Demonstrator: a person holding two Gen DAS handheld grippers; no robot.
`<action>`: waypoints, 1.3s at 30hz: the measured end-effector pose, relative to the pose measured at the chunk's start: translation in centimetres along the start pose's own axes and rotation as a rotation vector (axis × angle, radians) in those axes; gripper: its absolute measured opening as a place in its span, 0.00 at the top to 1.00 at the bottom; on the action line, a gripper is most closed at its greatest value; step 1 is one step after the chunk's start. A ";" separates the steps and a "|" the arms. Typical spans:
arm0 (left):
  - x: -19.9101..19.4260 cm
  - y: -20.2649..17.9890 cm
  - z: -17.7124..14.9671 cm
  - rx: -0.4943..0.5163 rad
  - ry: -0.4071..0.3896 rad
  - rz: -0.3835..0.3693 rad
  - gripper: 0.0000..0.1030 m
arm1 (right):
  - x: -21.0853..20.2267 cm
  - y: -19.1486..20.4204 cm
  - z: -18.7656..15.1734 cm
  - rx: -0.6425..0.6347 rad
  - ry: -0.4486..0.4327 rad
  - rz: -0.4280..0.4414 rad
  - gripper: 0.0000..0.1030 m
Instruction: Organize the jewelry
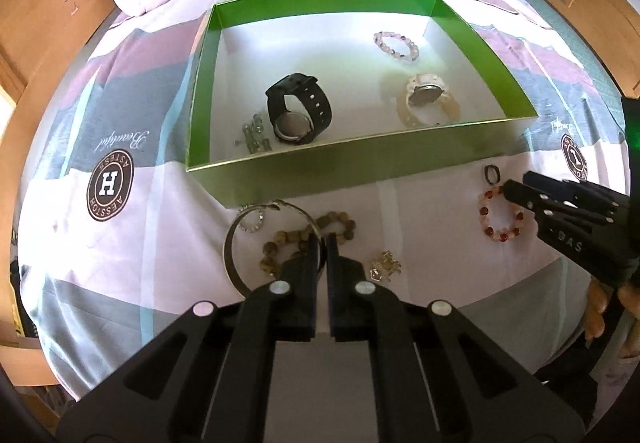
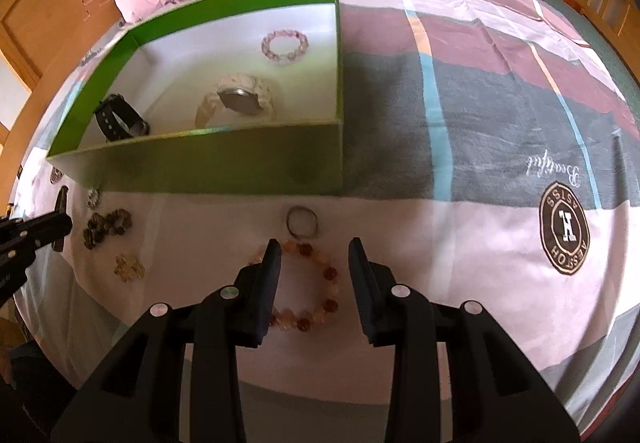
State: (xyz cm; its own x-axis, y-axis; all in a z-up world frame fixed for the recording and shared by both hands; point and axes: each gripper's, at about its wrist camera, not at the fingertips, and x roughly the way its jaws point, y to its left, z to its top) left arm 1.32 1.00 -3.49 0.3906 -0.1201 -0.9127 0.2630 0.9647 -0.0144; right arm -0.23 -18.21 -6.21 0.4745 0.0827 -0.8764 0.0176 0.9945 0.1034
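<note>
Left gripper point(image 1: 323, 243) pinched tight on silver bangle point(image 1: 240, 239). Right gripper point(image 2: 314, 255) wide apart, red bead bracelet point(image 2: 316, 291) lying between fingers.

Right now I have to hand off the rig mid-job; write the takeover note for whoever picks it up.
Left gripper: shut on the silver bangle, not yet in the box.
Right gripper: open, straddling the red-orange bead bracelet.
In the green box: black watch, white watch, pale purple bracelet, small earrings.
Left on the bedspread: brown bead bracelet, dark ring, gold trinkets, small sparkly ring.
</note>
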 end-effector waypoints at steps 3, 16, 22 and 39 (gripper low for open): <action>-0.3 0.2 -0.3 0.005 0.000 -0.003 0.97 | 0.0 0.9 0.2 -0.023 -0.038 0.002 0.54; 0.5 0.4 -0.4 0.001 0.011 0.001 0.96 | 2.5 3.3 0.2 -0.138 -0.004 -0.033 0.87; 0.7 0.2 -0.4 0.009 0.017 0.004 0.96 | 1.5 3.3 0.0 -0.132 -0.022 -0.007 0.93; 0.7 0.8 -0.3 -0.012 0.022 -0.007 0.95 | 0.0 -2.1 1.1 0.145 -0.059 -0.006 0.64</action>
State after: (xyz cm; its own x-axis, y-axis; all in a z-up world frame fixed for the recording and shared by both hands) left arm 1.52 1.73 -4.28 0.3689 -0.1218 -0.9215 0.2554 0.9665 -0.0255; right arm 0.67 -20.41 -5.90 0.5245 0.0687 -0.8487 0.1456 0.9748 0.1689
